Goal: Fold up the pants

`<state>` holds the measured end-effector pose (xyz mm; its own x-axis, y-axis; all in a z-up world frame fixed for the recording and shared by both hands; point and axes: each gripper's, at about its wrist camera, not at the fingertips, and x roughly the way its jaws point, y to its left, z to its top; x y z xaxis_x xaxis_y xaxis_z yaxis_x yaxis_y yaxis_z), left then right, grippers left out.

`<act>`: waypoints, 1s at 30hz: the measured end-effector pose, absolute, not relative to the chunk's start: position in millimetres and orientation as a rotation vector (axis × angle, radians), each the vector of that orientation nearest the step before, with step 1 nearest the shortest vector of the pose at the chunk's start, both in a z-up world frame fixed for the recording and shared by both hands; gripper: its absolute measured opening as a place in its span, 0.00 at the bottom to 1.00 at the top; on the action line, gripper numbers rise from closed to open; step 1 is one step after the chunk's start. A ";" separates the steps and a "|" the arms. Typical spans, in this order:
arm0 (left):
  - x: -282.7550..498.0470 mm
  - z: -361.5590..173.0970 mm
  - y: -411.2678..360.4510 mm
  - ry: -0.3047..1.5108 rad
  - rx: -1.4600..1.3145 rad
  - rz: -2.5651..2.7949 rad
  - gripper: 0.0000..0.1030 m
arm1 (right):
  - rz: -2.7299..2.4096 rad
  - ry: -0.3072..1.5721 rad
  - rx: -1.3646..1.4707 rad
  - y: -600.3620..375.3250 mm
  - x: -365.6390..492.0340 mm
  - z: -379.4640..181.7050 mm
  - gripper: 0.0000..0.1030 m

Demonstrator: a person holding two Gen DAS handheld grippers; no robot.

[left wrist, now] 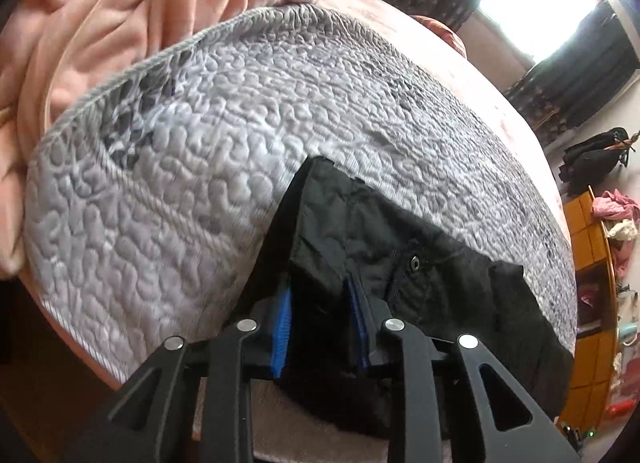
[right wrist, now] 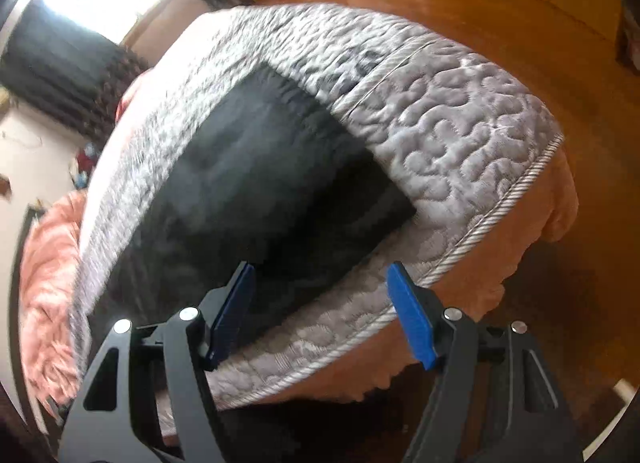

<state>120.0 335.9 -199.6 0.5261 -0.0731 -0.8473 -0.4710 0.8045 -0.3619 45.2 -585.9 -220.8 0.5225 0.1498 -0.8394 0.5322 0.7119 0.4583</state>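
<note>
Left wrist view: pink blanket [left wrist: 120, 11] bunched at upper left; grey quilted bed cover [left wrist: 200, 151] across the centre; black pants [left wrist: 400, 247] at lower centre to right, lying on the cover, a snap fastener showing. Left tool [left wrist: 320, 323] at bottom centre, blue pads clamped on a fold of the pants. Right wrist view: pants [right wrist: 256, 183] lie flat at frame centre on the cover [right wrist: 460, 135]. Right tool [right wrist: 324, 311] at bottom centre, jaws apart, nothing between the pads. Wooden floor [right wrist: 520, 43] at upper right.
</note>
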 end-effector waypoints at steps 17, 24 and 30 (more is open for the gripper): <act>119.6 -222.3 347.3 1.063 -0.625 0.316 0.25 | -0.270 0.853 1.233 -635.3 72.2 -263.4 0.44; 115.0 -215.3 349.4 1.035 -0.642 0.301 0.23 | -0.242 0.839 1.177 -626.3 75.0 -245.4 0.09; 113.1 -206.0 354.8 1.025 -0.647 0.289 0.22 | -0.249 0.866 1.147 -622.6 55.2 -241.1 0.09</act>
